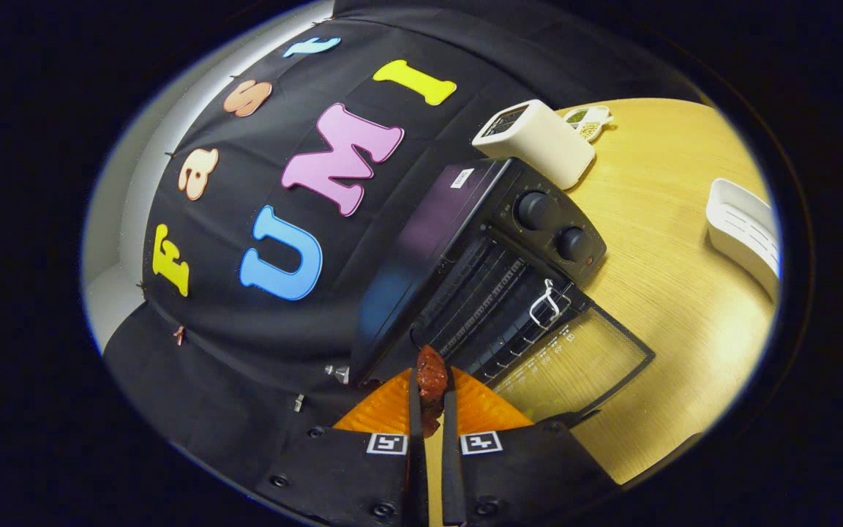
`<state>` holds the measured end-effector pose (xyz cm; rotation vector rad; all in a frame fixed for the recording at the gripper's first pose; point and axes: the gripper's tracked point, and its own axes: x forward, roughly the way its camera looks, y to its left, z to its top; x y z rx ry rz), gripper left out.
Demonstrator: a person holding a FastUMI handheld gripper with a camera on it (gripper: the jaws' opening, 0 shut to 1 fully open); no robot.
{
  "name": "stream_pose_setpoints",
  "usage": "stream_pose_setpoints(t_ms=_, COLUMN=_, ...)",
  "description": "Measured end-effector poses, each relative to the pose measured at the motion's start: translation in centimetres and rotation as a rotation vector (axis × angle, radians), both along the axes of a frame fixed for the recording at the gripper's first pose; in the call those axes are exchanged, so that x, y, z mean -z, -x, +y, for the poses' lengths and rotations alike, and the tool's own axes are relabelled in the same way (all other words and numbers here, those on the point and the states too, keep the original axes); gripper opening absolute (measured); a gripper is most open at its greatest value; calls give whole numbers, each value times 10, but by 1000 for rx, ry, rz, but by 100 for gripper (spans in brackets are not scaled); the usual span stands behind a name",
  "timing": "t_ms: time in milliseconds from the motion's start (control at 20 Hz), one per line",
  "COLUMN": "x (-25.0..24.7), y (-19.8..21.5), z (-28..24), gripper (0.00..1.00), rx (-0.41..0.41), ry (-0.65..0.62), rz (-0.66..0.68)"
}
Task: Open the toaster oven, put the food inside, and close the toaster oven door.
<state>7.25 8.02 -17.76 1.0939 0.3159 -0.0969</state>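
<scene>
Gripping food (432, 380), tool (432, 413) hiding its underside

The gripper (432, 384) has a black housing (348, 476) split into two blocks, one at 7 o'clock of the fingers' roots and one at 5 o'clock. Each block carries a square black-and-white marker (386, 443) at its inner top corner, at 11 and 1 o'clock of the gap. Round dark screws (279, 481) sit in recessed holes along the blocks' outer and lower edges. Two slim, straight fingers (413, 417) run parallel toward 12 o'clock, each backed by a ribbed triangular panel (385, 410) that widens toward the housing. The fingers pinch the food (432, 375) near their tips.
</scene>
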Motion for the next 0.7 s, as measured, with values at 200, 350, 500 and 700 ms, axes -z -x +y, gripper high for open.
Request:
stream_pose_setpoints(t_ms=200, x=16, y=-31, z=-6, gripper=12, rx=63, ry=-20, rz=-24)
stream_pose_setpoints(t_ms=350, x=28, y=-53, z=-5, gripper=11, rx=101, ry=-34, rz=-44)
stream_pose_setpoints(t_ms=500, x=40, y=-70, z=1, gripper=12, rx=129, ry=-43, rz=-44)
stream_pose_setpoints(t_ms=700, x=54, y=-81, z=0, gripper=11, rx=161, ry=29, rz=-23)
